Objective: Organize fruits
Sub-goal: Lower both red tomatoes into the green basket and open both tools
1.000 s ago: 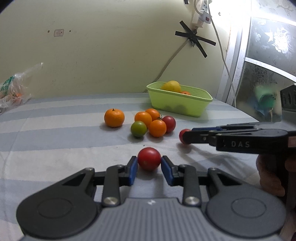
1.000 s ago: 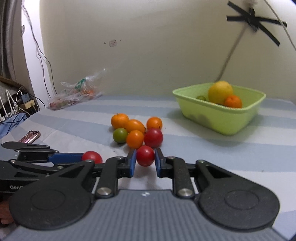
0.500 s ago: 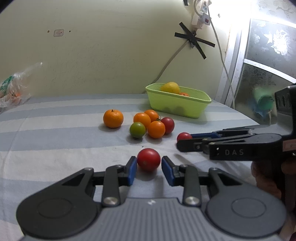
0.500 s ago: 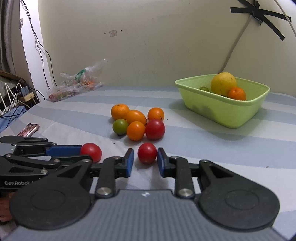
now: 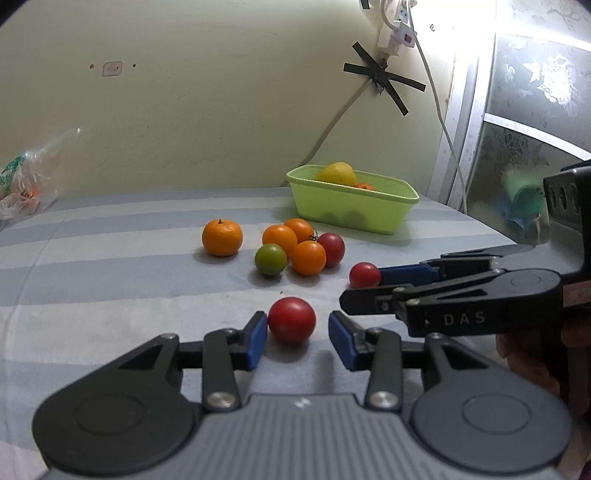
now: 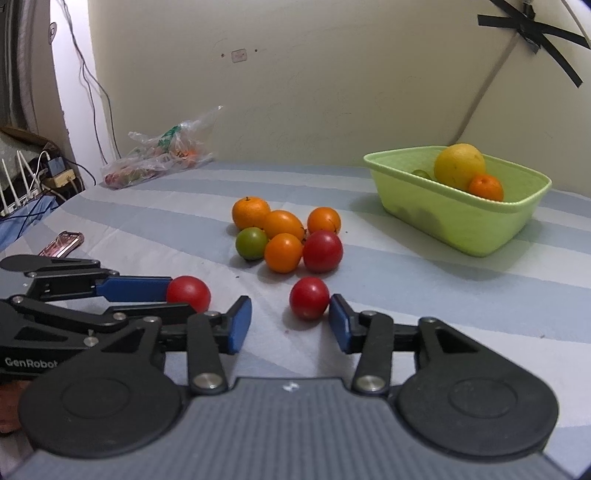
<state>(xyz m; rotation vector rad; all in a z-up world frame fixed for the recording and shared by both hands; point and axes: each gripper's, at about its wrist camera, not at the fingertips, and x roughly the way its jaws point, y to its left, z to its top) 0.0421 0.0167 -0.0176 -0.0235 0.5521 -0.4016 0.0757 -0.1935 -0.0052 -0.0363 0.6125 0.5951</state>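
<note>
My left gripper is open, and a red tomato rests on the cloth between its blue pads, close to the left pad. My right gripper is open around another red tomato, which lies against its right pad. Each gripper shows in the other's view: the right gripper and the left gripper. A cluster of orange, green and red fruits lies beyond. A green basket holds a yellow fruit and a small orange.
The striped blue-and-white cloth covers the table. A plastic bag of produce lies at the back left by the wall. A phone lies near the left edge. A cable and power strip hang on the wall.
Both grippers have opened and let go of their red tomatoes, which now rest on the cloth. Both grippers have drawn back slightly.
</note>
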